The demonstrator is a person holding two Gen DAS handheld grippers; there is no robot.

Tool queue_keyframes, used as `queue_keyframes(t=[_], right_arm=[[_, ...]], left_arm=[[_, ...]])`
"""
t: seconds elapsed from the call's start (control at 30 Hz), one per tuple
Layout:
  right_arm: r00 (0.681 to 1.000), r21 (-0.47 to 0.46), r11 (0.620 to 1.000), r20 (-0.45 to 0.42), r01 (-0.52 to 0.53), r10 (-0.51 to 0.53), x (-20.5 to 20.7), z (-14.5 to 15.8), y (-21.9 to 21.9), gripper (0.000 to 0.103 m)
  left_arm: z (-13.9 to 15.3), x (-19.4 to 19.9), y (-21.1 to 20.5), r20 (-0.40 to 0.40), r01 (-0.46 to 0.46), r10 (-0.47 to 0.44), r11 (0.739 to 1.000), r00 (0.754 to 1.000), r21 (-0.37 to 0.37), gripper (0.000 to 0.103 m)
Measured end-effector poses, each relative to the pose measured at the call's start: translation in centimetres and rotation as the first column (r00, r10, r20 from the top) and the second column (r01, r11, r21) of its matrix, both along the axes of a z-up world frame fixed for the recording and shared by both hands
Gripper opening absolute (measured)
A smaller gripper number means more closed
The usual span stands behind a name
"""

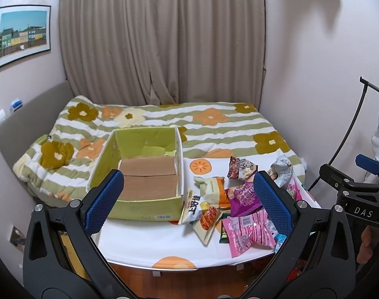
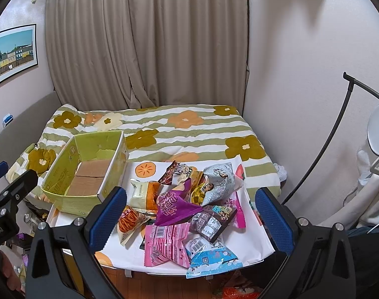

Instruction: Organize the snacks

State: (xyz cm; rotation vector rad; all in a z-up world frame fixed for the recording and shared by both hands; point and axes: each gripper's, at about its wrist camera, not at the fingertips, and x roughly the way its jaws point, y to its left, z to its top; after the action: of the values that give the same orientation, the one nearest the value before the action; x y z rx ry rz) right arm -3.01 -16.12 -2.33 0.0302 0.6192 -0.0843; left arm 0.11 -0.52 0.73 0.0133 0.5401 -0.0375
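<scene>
snacks lying in a heap beside an empty box

snack packets (image 2: 189,206) are lying jumbled on a white table (image 2: 129,251) printed with orange fruit, which is standing against the foot of a bed with a flowered quilt (image 2: 189,129). a green cardboard box (image 1: 142,172) is sitting open on the table's left part, its brown floor showing bare, and the heap is lying just to the right of it.

in the right wrist view, a purple packet (image 2: 175,205) is sitting in the middle of the heap, a pink packet (image 2: 164,245) is lying nearest the table's front edge with a light blue packet (image 2: 211,259) overlapping its right side, and a grey-white bag (image 2: 218,182) is resting at the back. a packet showing orange sticks (image 2: 129,221) is lying at the heap's left edge, near the box.

the left gripper (image 1: 187,201) is hanging above the table's near edge with its blue pads spread wide, holding nothing, the box's front corner and part of the heap showing between them. the right gripper (image 2: 191,216) is hovering over the heap, its jaws likewise standing wide apart and gripping nothing. each gripper's black frame is showing at the edge of the other's view.

a beige curtain (image 1: 164,39) is hanging behind the bed, and a framed picture (image 1: 21,35) is hanging on the left wall.
</scene>
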Motion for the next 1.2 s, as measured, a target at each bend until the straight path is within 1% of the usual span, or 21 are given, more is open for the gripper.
queue_keyframes(t=[0.57, 0.77, 0.93, 1.03, 1.2], right_arm=[[1.0, 0.001, 1.0, -0.001, 0.0, 0.0, 0.0, 0.0, 0.0, 0.103], [1.0, 0.0, 1.0, -0.004, -0.002, 0.002, -0.2, -0.2, 0.0, 0.103], [1.0, 0.014, 1.0, -0.006, -0.025, 0.025, -0.7, -0.5, -0.4, 0.103], [0.998, 0.027, 0.998, -0.018, -0.057, 0.058, -0.9, -1.5, -1.3, 0.103], [0.991, 0.051, 0.992, -0.074, -0.112, 0.115, 0.0, -4.1, -3.5, 0.103]], left_arm=[[0.0, -0.1, 0.2, -0.007, -0.004, 0.004, 1.0, 1.0, -0.007, 0.103], [-0.4, -0.4, 0.0, -0.02, -0.003, 0.003, 1.0, 1.0, -0.014, 0.103], [-1.2, 0.0, -0.3, -0.073, -0.007, 0.005, 1.0, 0.997, -0.021, 0.103], [-2.5, 0.5, -0.8, -0.115, -0.021, 0.017, 0.999, 0.993, -0.033, 0.103], [-5.9, 1.8, -1.2, -0.213, -0.063, 0.043, 0.994, 0.976, -0.091, 0.103]])
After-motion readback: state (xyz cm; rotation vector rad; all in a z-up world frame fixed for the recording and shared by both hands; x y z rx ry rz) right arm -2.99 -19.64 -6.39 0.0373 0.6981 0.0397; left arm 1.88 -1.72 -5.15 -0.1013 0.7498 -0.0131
